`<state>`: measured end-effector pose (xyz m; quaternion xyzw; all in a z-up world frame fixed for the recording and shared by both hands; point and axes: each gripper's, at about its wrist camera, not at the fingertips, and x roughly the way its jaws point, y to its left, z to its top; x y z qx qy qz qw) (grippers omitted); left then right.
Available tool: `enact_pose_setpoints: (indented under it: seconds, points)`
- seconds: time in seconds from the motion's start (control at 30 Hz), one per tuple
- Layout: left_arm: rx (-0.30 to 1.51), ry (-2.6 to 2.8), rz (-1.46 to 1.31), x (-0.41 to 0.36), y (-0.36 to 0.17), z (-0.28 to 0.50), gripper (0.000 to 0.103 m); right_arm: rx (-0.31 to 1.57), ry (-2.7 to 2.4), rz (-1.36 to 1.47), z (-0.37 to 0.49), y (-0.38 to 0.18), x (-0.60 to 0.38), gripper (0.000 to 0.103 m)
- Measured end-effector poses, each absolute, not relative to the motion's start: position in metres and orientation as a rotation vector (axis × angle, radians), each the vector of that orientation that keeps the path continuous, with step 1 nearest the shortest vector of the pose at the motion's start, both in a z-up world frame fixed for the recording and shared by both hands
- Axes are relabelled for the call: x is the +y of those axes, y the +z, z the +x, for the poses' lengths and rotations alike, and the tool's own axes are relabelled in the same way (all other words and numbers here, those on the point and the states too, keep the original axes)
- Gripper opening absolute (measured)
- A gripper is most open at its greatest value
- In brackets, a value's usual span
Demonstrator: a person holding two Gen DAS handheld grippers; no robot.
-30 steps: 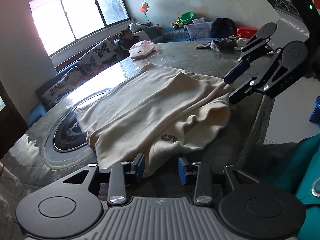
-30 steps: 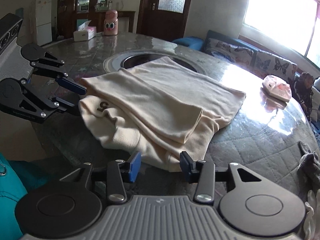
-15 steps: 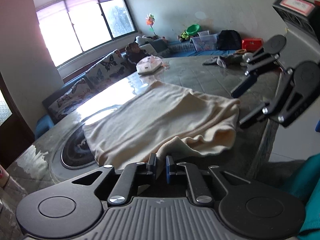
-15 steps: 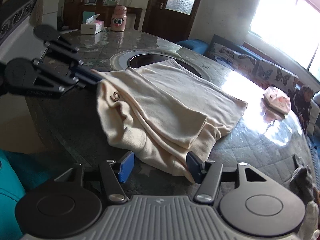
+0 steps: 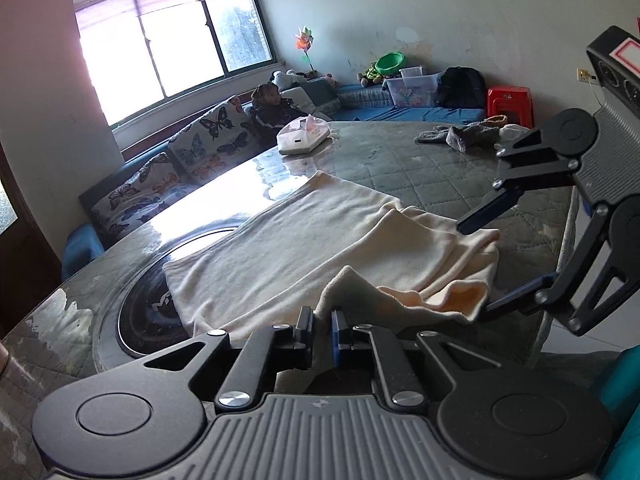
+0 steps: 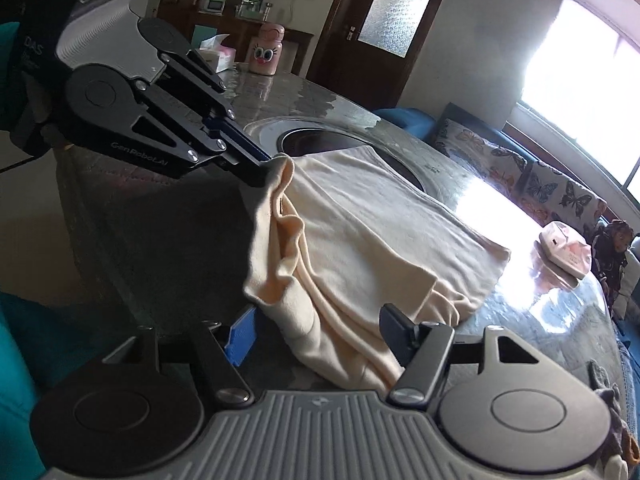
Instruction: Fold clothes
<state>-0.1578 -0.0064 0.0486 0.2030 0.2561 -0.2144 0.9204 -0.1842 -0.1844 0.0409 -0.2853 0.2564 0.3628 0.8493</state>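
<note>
daylight pours in from the window [image 5: 172,48], blown out to white in both views, and throws a hard glare patch on the glossy table [image 5: 188,216] (also burnt out in the right wrist view). the door side of the room sits dim and brownish. fisheye bending curves walls and edges, corners vignette dark, and the nearest gripper bodies look soft.
</note>
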Motion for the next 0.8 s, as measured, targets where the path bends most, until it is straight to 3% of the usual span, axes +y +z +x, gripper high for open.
enact_pose_setpoints:
  seconds: [0.13, 0.23, 0.33, 0.4, 0.5, 0.63, 0.8]
  points:
    - [0.537, -0.45, 0.41, -0.006, 0.049, -0.154, 0.01, 0.538, 0.775, -0.607, -0.179, 0.039, -0.18, 0.059]
    - [0.544, -0.457, 0.398, -0.004, 0.049, -0.153, 0.01, 0.536, 0.778, -0.61, -0.175, 0.037, -0.178, 0.049]
    - [0.55, -0.467, 0.388, -0.002, 0.049, -0.153, 0.01, 0.547, 0.777, -0.602, -0.171, 0.037, -0.179, 0.037]
    - [0.548, -0.477, 0.391, 0.0, 0.048, -0.157, 0.012, 0.559, 0.782, -0.591, -0.169, 0.037, -0.18, 0.021]
    - [0.546, -0.491, 0.397, 0.004, 0.047, -0.163, 0.015, 0.573, 0.788, -0.569, -0.168, 0.041, -0.184, 0.01]
    - [0.558, -0.503, 0.408, 0.011, 0.04, -0.172, 0.018, 0.577, 0.789, -0.539, -0.168, 0.045, -0.187, 0.007]
    - [0.552, -0.5, 0.449, 0.013, 0.031, -0.178, 0.035, 0.573, 0.79, -0.52, -0.169, 0.048, -0.188, 0.006]
